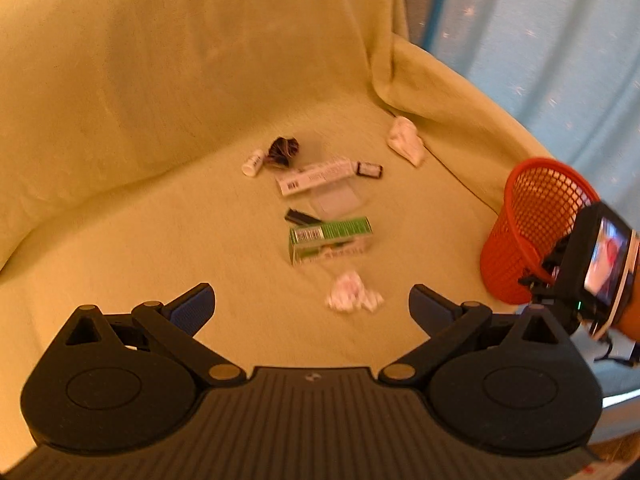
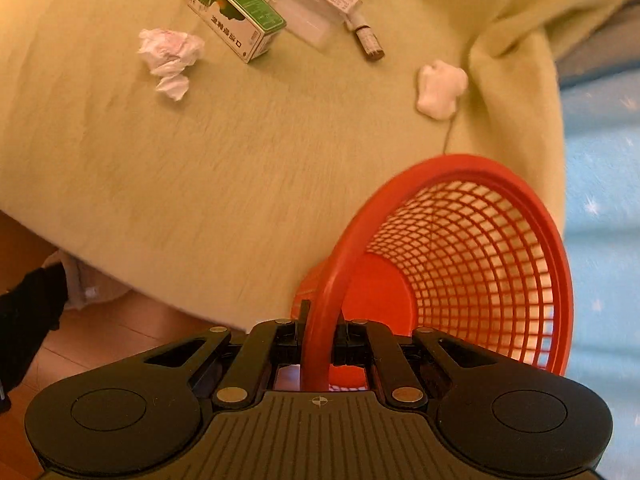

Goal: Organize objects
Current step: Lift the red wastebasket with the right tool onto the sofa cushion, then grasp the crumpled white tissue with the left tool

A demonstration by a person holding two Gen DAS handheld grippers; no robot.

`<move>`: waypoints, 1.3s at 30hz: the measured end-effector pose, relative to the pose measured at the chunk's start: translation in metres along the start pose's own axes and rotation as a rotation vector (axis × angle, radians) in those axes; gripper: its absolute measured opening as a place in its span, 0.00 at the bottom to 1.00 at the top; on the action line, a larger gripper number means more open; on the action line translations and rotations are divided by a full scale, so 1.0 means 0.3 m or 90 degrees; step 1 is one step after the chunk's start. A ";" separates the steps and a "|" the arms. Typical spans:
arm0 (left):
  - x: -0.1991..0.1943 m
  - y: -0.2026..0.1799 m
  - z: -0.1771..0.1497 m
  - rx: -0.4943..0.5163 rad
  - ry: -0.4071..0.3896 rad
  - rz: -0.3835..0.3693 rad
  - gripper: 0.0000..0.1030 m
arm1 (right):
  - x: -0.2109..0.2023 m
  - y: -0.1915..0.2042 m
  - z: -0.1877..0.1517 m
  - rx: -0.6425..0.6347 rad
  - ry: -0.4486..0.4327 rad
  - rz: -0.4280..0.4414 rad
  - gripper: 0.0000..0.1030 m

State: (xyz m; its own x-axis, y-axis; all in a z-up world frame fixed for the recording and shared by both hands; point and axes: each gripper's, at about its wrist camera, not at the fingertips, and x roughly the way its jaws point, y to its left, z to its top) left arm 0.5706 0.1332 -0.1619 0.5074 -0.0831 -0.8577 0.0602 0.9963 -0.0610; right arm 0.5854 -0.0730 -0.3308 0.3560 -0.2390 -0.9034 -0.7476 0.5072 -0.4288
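**Basket held, litter waiting**

Basket (image 2: 472, 256) sits at the right edge of the blanket (image 2: 200, 168), the right tool (image 2: 318, 344) clamped on its rim. It looks light, springy plastic mesh; the rim is the firmest hold. The left tool (image 1: 312, 304) hangs spread wide and empty above a paper wad (image 1: 352, 294). That wad should weigh nothing and crush, so pinch it anywhere. The green box (image 1: 330, 240), just beyond, looks light, stiffish card; take it across its narrow sides.
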 end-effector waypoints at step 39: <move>0.624 0.064 0.019 0.205 0.103 -0.183 0.80 | 0.186 -0.074 0.298 -0.091 -0.047 -0.063 0.02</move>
State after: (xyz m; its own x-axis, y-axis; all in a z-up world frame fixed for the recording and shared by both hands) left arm 0.6717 0.1368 -0.3208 0.2916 -0.3258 -0.8994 0.4564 0.8737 -0.1686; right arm 0.6719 -0.0237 -0.3713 0.4684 -0.2185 -0.8561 -0.7765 0.3604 -0.5168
